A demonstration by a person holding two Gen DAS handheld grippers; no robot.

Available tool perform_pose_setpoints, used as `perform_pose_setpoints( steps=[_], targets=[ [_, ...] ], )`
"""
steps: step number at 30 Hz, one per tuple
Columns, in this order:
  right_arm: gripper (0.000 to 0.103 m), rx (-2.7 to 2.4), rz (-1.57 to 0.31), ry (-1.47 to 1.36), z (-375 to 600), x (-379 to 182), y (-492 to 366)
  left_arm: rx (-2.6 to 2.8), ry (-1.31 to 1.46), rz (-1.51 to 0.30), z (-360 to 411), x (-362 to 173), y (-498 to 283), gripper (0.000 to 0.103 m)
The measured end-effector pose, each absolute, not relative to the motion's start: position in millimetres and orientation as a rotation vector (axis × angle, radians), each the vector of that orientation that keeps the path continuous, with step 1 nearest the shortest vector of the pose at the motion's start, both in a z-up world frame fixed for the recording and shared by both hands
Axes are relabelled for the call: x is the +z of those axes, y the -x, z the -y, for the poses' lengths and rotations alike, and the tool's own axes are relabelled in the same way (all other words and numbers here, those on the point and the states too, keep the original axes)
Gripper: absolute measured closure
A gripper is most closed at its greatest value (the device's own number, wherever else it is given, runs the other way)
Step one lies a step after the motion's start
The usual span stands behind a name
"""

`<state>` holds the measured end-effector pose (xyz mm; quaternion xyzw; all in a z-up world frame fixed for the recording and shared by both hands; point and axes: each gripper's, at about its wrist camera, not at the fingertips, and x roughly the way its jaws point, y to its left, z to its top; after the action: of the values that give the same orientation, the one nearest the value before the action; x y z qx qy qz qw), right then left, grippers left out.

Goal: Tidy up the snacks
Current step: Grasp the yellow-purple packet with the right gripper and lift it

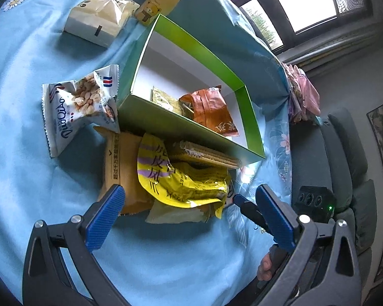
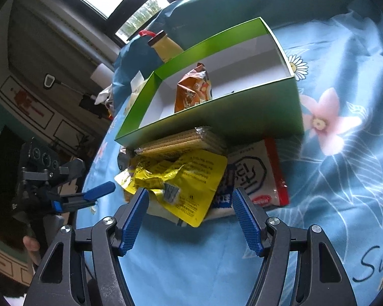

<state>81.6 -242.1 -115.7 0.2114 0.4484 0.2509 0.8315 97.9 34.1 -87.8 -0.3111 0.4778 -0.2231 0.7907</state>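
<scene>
A green box (image 1: 181,125) (image 2: 242,112) with a white inside stands on the blue cloth and holds an orange snack bag (image 1: 211,109) (image 2: 194,89) and a pale packet (image 1: 165,99). In front of it lies a pile: a yellow bag (image 1: 181,178) (image 2: 191,181), a wafer pack (image 1: 206,153) (image 2: 181,142), a brown packet (image 1: 122,163) and a white-red packet (image 2: 257,178). A white peanut bag (image 1: 76,107) lies left of the box. My left gripper (image 1: 188,199) is open around the pile's near edge. My right gripper (image 2: 191,201) is open over the yellow bag.
A tissue pack (image 1: 99,17) and a yellow bear bottle (image 1: 160,0) (image 2: 165,48) lie behind the box. The table edge drops to a grey sofa (image 1: 344,158) on the right of the left wrist view. The other gripper shows in the right wrist view (image 2: 99,191).
</scene>
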Motion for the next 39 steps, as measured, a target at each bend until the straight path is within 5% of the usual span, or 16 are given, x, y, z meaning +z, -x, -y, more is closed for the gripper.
perform_pose_setpoints(
  steps=[12, 22, 29, 33, 39],
  targets=[
    [0.033, 0.573, -0.962, -0.572, 249, -133, -101, -0.475, 0.693, -1.033, -31, -96, -107, 0.008],
    [0.057, 0.611, -0.981, -0.659, 245, -145, -112, -0.476, 0.695, -1.05, -27, -104, -108, 0.029],
    [0.072, 0.587, -0.971, -0.637, 251, -144, -108, -0.404, 0.631, -1.065, -26, -105, -107, 0.061],
    [0.079, 0.592, -0.968, -0.614, 253, -145, -103, -0.372, 0.609, -1.07, -29, -107, -105, 0.071],
    [0.084, 0.604, -0.943, -0.597, 253, -137, -94, -0.367, 0.569, -1.045, -30, -99, -94, 0.071]
  ],
)
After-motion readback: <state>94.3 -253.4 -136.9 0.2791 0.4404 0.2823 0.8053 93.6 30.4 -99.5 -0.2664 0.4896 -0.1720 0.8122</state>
